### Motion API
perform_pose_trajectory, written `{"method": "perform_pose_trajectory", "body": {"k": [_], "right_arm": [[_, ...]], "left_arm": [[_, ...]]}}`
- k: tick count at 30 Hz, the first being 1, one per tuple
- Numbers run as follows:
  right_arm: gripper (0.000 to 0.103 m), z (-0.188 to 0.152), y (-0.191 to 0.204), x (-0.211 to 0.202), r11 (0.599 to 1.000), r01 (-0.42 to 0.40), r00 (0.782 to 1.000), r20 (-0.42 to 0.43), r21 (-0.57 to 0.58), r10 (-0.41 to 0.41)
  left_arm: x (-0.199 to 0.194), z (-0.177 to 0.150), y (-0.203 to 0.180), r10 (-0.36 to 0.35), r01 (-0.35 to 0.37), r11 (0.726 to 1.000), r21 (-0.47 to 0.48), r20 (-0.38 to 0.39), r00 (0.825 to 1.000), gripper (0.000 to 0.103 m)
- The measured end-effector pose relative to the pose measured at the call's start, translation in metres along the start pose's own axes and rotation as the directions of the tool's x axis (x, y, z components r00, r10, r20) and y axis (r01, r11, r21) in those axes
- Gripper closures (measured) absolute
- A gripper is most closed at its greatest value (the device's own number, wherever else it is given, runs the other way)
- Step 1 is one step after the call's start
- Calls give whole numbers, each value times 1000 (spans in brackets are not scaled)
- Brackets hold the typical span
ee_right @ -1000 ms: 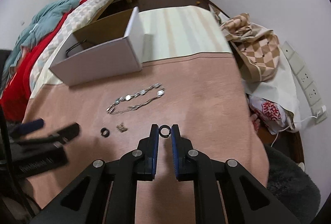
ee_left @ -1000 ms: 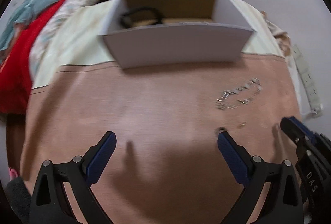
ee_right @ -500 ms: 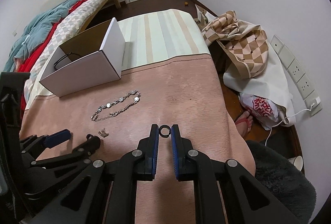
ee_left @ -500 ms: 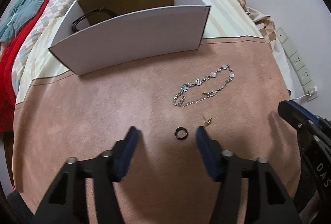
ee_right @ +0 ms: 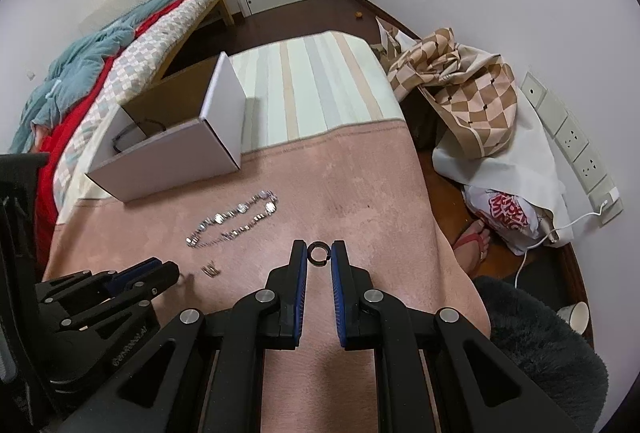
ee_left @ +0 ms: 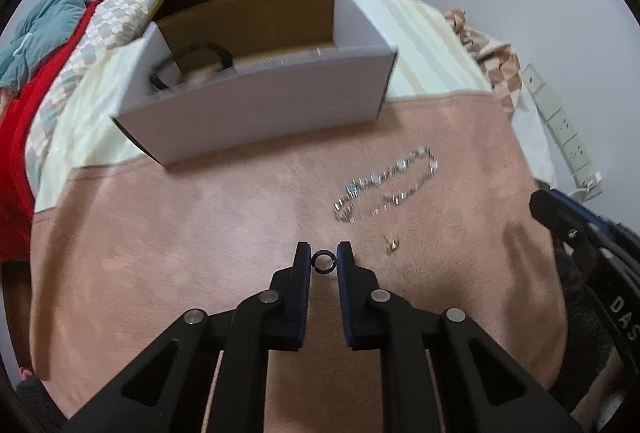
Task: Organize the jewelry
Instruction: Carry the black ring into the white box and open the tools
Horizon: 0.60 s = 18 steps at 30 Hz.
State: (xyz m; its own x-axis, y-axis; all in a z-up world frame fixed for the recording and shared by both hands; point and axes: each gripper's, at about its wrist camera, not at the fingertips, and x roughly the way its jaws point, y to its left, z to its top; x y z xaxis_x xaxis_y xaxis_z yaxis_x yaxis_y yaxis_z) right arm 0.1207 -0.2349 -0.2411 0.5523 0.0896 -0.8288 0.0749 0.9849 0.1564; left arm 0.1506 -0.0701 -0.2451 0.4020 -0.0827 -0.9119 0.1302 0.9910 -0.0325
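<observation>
Left gripper (ee_left: 324, 260): I am pinching a small dark ring (ee_left: 323, 260) between its tips, just above the pink bench cover (ee_left: 200, 257).
Right gripper (ee_right: 319, 252): I am clamping a second dark ring (ee_right: 319, 253) there, off the cover.
Nearby: silver chain (ee_left: 386, 189) and a small clasp piece (ee_left: 391, 245) are lying loose, short of the white box (ee_left: 256, 105).
Risk: I am judging both holds thin; a tilt or jolt toward the box could be popping a ring out into the pile.
</observation>
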Motion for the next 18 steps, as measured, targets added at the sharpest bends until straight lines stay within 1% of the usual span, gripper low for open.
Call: {"method": "perform_pose_trajectory", "body": {"k": [4,6,9,13,16,18], "right_arm": [[90,17,10,-15,999,-47,998,30,2,47],[90,30,20,-21,997,-78,996,47,-11,78],[90,54,41,-24,991,-124,990,65,-44,127],[90,91,76,-12,979,-175,981,62,-108,182],[90,122,99,13,967,-212,976,11,-140,215],[90,136,108,29,963,-221,975,-22,-155,220]], "left_arm": [[-35,22,17,-24,26,999,-33,67,997,93],[-52,40,29,-42,48,997,-57,100,994,93],[-66,70,50,-54,65,995,-79,130,990,93],[-60,107,77,-35,48,993,-103,129,991,93],[-42,134,95,-33,45,992,-118,96,995,93],[-31,146,102,-52,61,991,-122,72,996,93]]}}
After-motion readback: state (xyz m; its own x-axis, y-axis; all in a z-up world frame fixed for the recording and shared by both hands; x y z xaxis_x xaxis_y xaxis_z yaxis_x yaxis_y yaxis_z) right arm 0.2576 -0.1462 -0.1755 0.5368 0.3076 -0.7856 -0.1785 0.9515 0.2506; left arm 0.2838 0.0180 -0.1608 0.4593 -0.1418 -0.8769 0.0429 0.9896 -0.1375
